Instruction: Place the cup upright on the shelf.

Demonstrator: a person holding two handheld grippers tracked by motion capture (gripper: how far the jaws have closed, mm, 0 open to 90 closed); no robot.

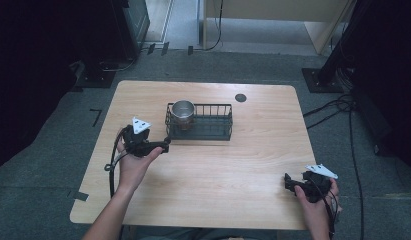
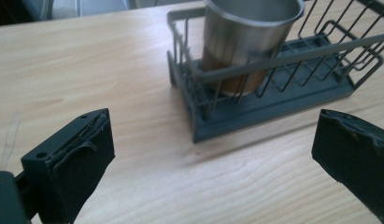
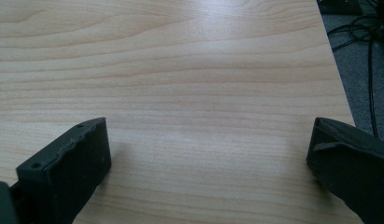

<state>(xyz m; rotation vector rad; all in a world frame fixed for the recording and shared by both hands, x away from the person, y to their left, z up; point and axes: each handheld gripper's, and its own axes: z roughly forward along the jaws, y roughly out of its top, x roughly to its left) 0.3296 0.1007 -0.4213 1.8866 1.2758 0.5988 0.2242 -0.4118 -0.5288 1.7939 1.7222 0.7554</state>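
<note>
One steel cup [image 1: 183,111] stands upright in the left end of a dark wire basket [image 1: 213,131] at mid-counter [image 1: 218,170]. Whether the cup holds anything cannot be told. Near the basket's left end, the left gripper [image 2: 213,154] has its fingers spread, holding nothing. At the counter's near right corner, the right gripper [image 3: 208,163] is likewise spread and holds nothing.
</note>
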